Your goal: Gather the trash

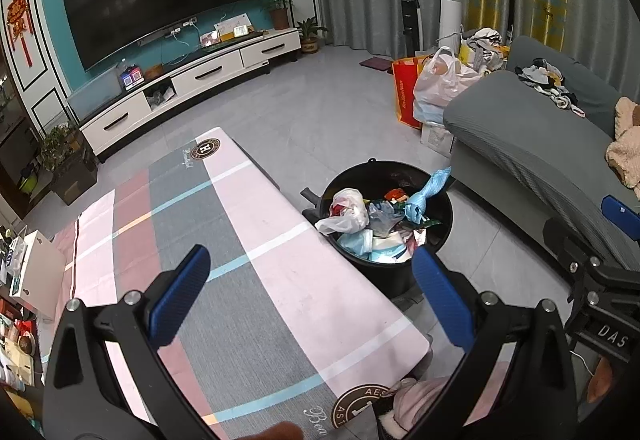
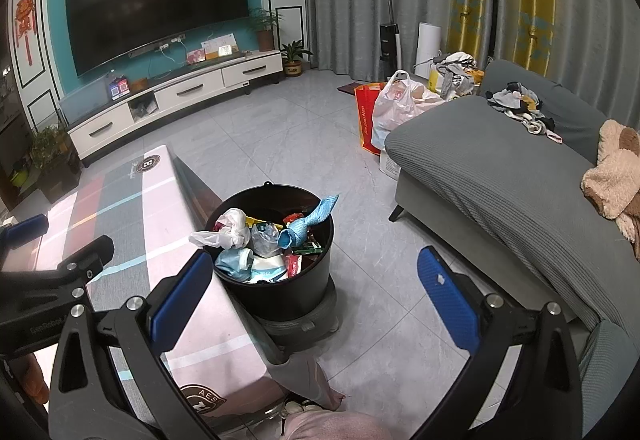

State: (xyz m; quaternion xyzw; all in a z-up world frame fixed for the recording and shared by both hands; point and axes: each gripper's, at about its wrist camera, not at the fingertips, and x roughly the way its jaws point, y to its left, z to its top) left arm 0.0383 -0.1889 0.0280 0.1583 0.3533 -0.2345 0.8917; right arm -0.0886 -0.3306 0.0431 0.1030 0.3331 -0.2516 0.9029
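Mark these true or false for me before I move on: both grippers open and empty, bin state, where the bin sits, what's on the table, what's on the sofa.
1. Both grippers are open and hold nothing. True: left gripper and right gripper both show spread, empty fingers.
2. The black trash bin is empty. False: it is piled with bags and wrappers, a blue bag sticking above the rim.
3. The bin stands on the floor beside the table. True.
4. Trash lies scattered on the tabletop. False: none shows on the visible cloth.
5. The grey sofa is bare. False: clothes lie on it.
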